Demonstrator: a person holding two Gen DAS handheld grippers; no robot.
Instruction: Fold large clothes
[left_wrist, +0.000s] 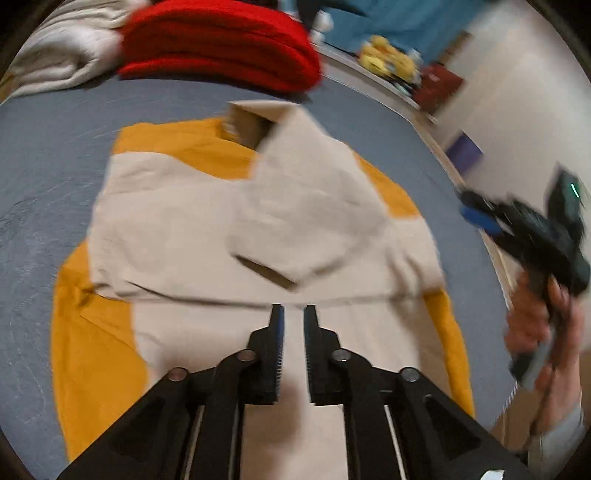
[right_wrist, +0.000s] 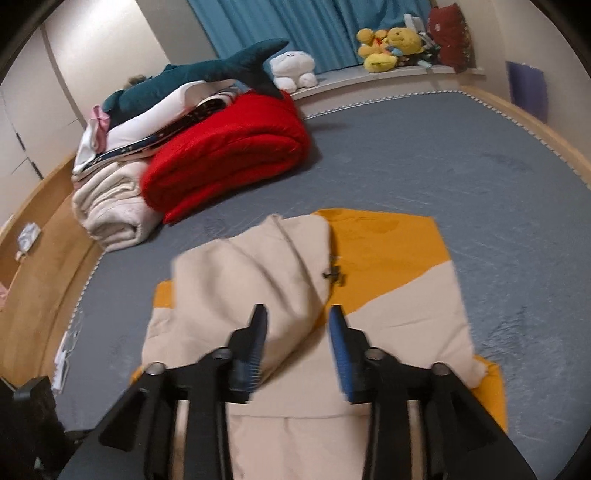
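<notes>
My left gripper (left_wrist: 293, 314) hung over the beige-and-mustard garment (left_wrist: 236, 221), jaws slightly parted, gripping nothing. My right gripper (right_wrist: 297, 317) stood open above a raised beige fold (right_wrist: 258, 266), pads clear.

Both wrist cameras look steeply down, close over the bed (right_wrist: 443, 155); both show the garment (left_wrist: 229, 206) and red blanket (left_wrist: 221, 40).

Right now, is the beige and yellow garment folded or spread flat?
Partly folded: the garment has both sleeves laid inward over its body on the bed.
</notes>
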